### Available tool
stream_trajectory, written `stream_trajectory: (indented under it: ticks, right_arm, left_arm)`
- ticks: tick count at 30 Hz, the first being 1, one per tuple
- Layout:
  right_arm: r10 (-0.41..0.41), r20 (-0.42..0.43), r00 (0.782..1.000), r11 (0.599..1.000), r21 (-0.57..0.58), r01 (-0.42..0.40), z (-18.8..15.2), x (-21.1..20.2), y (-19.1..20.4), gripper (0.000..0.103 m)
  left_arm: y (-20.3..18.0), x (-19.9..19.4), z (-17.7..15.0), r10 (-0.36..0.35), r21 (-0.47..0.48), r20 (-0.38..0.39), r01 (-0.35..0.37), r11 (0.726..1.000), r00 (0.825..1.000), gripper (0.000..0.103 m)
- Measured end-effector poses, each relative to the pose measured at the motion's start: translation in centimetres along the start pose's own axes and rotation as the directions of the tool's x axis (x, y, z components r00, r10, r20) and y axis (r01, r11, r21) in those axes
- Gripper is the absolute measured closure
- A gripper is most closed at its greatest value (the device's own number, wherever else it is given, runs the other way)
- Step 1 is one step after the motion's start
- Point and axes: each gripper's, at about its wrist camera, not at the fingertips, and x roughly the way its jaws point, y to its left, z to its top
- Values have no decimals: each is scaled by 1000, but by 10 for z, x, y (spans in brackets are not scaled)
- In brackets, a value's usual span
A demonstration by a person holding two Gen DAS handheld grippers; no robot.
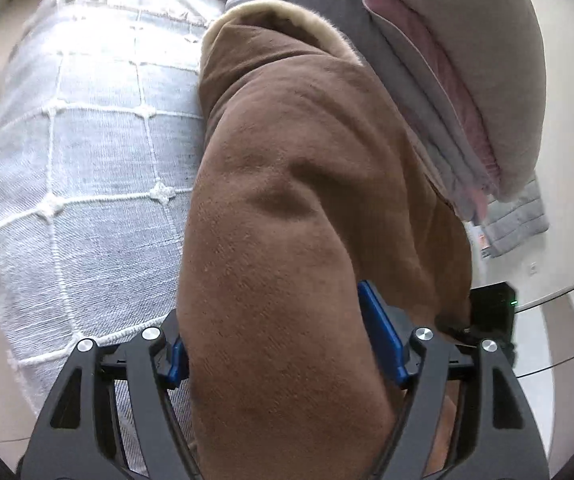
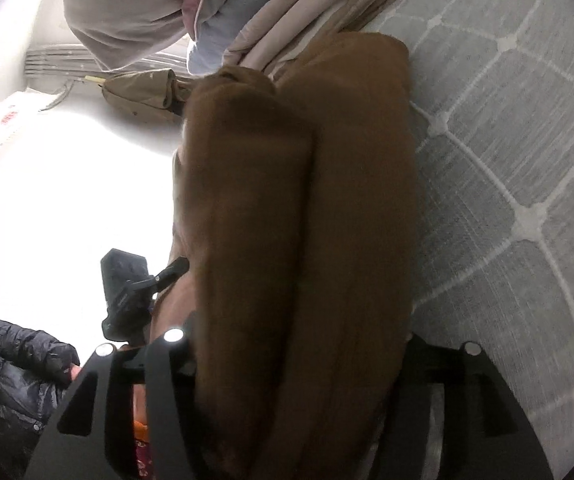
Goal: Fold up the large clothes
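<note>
Both wrist cameras look steeply down along their gripper fingers, very close to the brown garment [image 1: 287, 200], from opposite sides; they share it, the grid-patterned bedspread [image 2: 507, 140] and the folded pile [image 1: 447, 80].

There was one brown garment [image 1: 287, 208], one grey checked bedspread [image 1: 99, 168], one pile of folded bedding [image 1: 447, 80] and two grippers.
</note>
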Motion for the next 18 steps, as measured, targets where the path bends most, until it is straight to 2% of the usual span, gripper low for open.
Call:
stream_trajectory:
  ticks: [1,4,7,9,13,16,18]
  right_arm:
    - [-16,-6,1000,1000,-8,16,11,-4,4,46]
    - [-92,-13,996,995,-45,91,8,-17,16,42]
    - [-176,-3,984,981,-85,176,0,-33,33,38]
    - [-225,13,974,968,-108,225,-6,-43,44,35]
    - [-308,71,949,932,-180,316,-31,-69,67,26]
    - [-365,124,923,897,-219,384,-50,-89,81,19]
    - [-403,162,901,869,-240,432,-62,-97,98,16]
  left_arm:
    - [-4,-1,1,17,-2,0,-17,1000,1000,32]
    - [-27,-10,-5,99,3,11,-99,995,995,27]
    - [-37,-33,-10,197,55,31,-199,979,980,21]
    - [-58,-49,-22,260,107,78,-267,958,963,18]
    - [-98,-75,-42,325,160,148,-347,924,934,12]
    - [-130,-101,-62,385,173,209,-421,890,899,7]
    - [-145,-116,-77,430,173,235,-473,864,872,7]
